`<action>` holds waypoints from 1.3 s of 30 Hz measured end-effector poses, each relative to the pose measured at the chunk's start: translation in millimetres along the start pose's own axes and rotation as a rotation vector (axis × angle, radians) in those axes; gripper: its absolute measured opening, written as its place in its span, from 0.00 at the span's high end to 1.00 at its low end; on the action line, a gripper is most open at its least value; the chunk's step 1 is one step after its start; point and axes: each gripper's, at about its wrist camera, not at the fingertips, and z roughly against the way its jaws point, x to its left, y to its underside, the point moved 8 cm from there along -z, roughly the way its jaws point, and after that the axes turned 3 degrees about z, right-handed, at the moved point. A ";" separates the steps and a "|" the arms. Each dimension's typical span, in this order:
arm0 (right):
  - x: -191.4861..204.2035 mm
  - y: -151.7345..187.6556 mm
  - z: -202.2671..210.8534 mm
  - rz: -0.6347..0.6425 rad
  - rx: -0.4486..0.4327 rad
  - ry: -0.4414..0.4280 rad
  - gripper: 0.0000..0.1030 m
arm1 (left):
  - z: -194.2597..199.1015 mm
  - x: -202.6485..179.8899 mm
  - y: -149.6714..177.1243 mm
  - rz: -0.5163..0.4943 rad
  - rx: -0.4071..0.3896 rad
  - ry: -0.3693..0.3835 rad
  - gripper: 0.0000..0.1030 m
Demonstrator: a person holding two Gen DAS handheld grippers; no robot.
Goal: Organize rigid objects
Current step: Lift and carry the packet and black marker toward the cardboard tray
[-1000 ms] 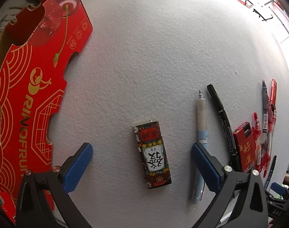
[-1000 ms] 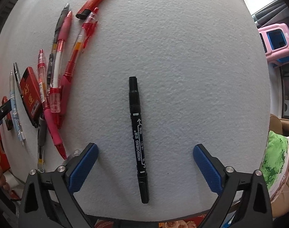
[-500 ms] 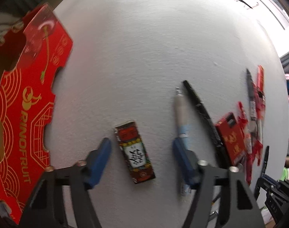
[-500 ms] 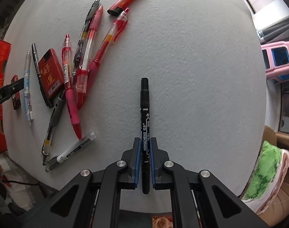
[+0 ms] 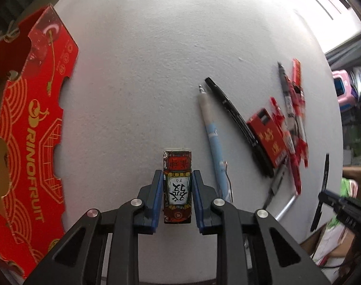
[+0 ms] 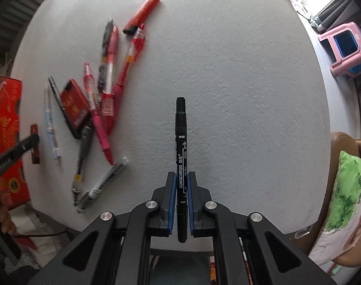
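Note:
A small red patterned box point(image 5: 178, 163) sits between the blue pads of my left gripper point(image 5: 177, 180). Its jaws are closing and the pads touch the box's long sides, above the white round table point(image 5: 156, 59). My right gripper point(image 6: 181, 180) is shut on a black marker point(image 6: 181, 128), gripping its lower half so the capped end sticks forward over the table. The right gripper and marker also show at the left wrist view's right edge.
A red fruit carton point(image 5: 30, 130) lies at the table's left edge. To the right lie a light blue pen point(image 5: 212, 133), a black pen point(image 5: 237, 123), a red card box point(image 5: 268, 137) and several red pens point(image 6: 109, 83). A pink stool point(image 6: 344, 47) stands beyond the table.
Both grippers went from wide open to closed: the left around the small patterned box, the right on the black marker. Both rose a little, and the right one shifted sideways with the marker.

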 end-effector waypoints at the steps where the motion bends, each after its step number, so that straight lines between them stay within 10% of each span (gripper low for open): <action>1: 3.7 0.1 1.5 -0.002 -0.007 -0.004 0.90 | 0.8 0.6 -0.7 -0.008 -0.001 -0.001 0.75; 14: -14.0 -0.6 13.1 -0.017 0.025 0.010 0.90 | 8.7 -14.4 -15.0 -0.039 -0.006 0.001 0.75; 39: 13.0 -29.4 102.7 0.009 -0.172 -0.031 0.90 | 96.7 -42.6 -24.3 -0.198 -0.186 0.002 0.75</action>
